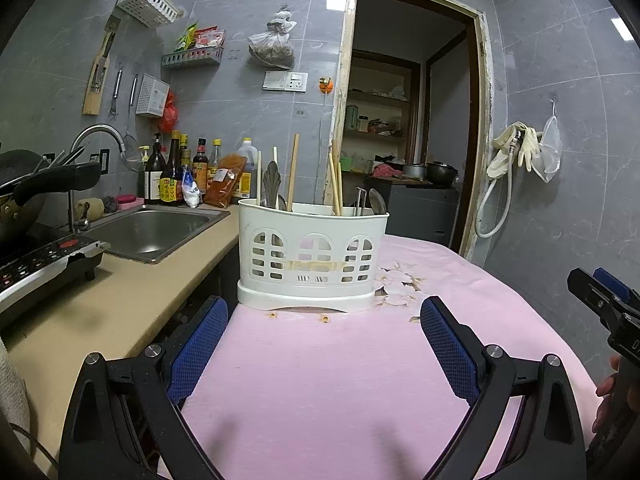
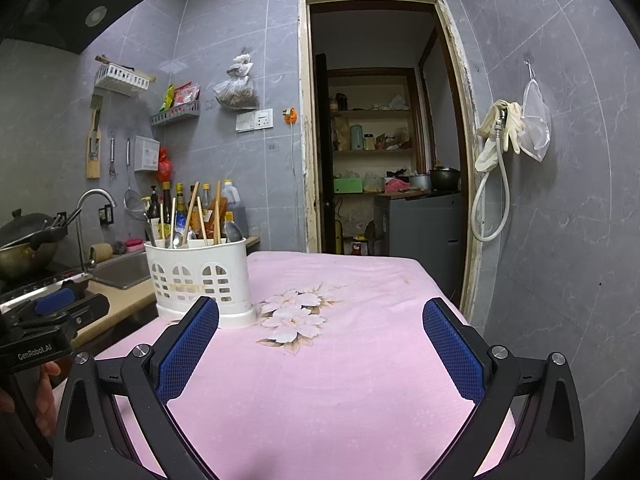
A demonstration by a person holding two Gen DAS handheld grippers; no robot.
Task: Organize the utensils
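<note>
While both claws, left (image 1: pixel 324 320) and right (image 2: pixel 320 320), hover spread and empty, the caddy (image 1: pixel 313 256) stands just ahead of the left.

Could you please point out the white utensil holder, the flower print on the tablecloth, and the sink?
white utensil holder (image 1: pixel 313 258), left wrist view, on its front wall.
flower print (image 2: pixel 294 314), right wrist view, on the central petals.
sink (image 1: pixel 154 230), left wrist view, on the basin floor.

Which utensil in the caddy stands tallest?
The lone wooden chopstick left of centre in the caddy; its tip rises above the other chopsticks and the spoons.
</note>
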